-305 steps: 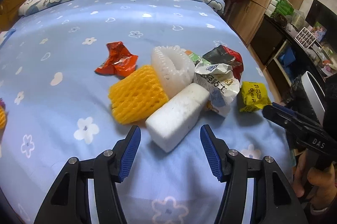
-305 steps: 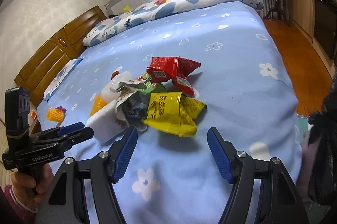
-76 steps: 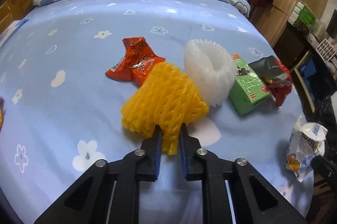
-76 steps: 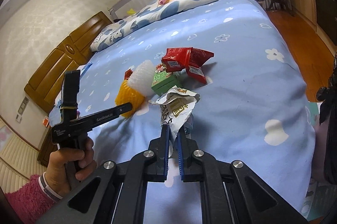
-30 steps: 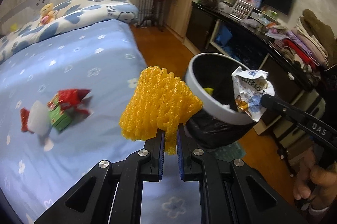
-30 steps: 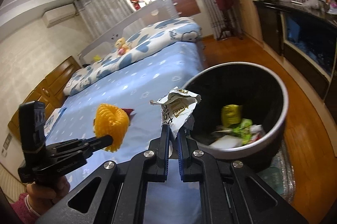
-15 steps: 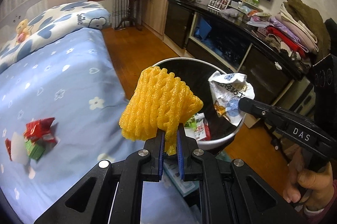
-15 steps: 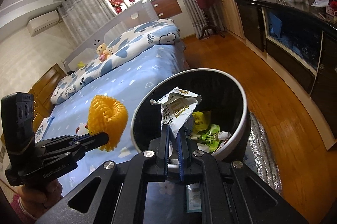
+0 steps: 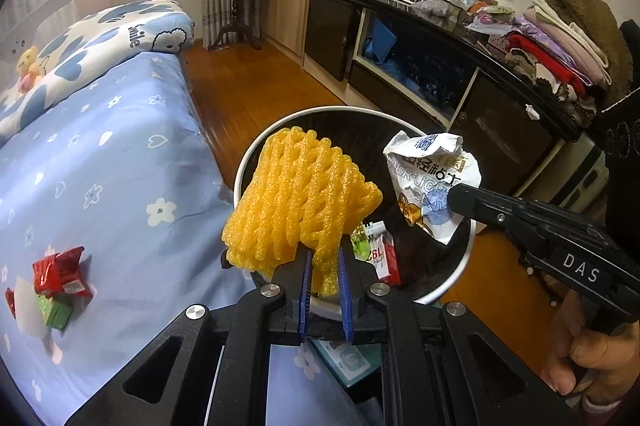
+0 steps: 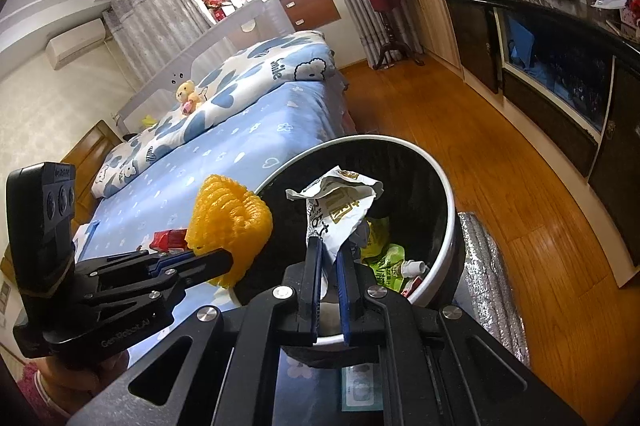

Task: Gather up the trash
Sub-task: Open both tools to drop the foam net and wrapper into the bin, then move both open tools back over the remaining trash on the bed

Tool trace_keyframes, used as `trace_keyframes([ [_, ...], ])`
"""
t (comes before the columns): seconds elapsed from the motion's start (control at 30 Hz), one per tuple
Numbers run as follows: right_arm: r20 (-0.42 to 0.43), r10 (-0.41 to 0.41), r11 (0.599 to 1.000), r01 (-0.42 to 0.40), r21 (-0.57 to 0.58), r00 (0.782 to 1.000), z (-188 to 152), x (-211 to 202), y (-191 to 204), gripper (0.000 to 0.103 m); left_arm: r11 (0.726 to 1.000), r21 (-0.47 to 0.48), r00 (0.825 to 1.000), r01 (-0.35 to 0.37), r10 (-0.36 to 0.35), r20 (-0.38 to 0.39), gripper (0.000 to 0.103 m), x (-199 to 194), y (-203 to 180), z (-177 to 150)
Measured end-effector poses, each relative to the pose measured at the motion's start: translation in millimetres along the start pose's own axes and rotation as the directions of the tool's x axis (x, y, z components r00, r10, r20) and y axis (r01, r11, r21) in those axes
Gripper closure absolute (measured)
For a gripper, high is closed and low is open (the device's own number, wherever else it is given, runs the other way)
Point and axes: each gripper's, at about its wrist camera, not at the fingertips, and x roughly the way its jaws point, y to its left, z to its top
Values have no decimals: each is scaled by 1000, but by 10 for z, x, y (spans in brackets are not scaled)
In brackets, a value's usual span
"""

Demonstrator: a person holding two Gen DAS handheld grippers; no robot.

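My left gripper (image 9: 323,258) is shut on a yellow foam fruit net (image 9: 300,201) and holds it over the near rim of a round bin with a black liner (image 9: 460,266). My right gripper (image 10: 329,258) is shut on a crumpled white wrapper (image 10: 336,209) above the same bin (image 10: 448,193). The bin holds a yellow-green pouch (image 10: 380,258) and a red-and-white packet (image 9: 380,258). The right gripper also shows in the left wrist view (image 9: 456,195), the left one in the right wrist view (image 10: 224,260) with the net (image 10: 228,222).
The blue flowered bed (image 9: 100,185) lies to the left, with a red wrapper (image 9: 60,270), a green box (image 9: 56,312) and a white foam net (image 9: 22,310) on it. A dark cabinet (image 9: 440,77) runs along the right. Wooden floor (image 10: 460,145) lies between.
Both grippers have moved closer over the bin with their loads. The bin now sits larger and nearer in both views; the grips have not changed.
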Motion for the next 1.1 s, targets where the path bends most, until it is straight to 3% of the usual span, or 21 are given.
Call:
trace_keyframes([
  [0.13, -1, -3, 1000, 3, -1, 1000, 25, 24, -16, 91, 1000, -7, 1000, 5, -5, 6, 81, 22, -12, 25],
  [0.2, -10, -2, 1000, 2, 7, 1000, 29, 35, -18, 90, 1000, -8, 1000, 8, -8, 6, 70, 24, 1, 15],
  [0.23, -12, -1, 1000, 1, 9, 1000, 40, 42, -28, 88, 1000, -12, 1000, 9, -9, 10, 59, 17, 8, 0],
  [0.27, -12, -3, 1000, 3, 11, 1000, 43, 39, -33, 81, 1000, -15, 1000, 6, -6, 14, 53, 8, 13, -12],
  [0.53, 32, 12, 999, -13, 34, 999, 35, -42, -22, 54, 994, -101, 998, 45, -40, 53, 45, -142, 212, -285],
  [0.77, 65, 37, 999, -39, 32, 997, -4, -113, 122, 42, 985, -165, 996, 42, -27, 90, 45, -339, 403, -593],
  [1.1, 68, 113, 994, -112, -22, 991, -144, -103, 564, 35, 962, -274, 995, -14, 40, 91, 45, -684, 719, -1184],
])
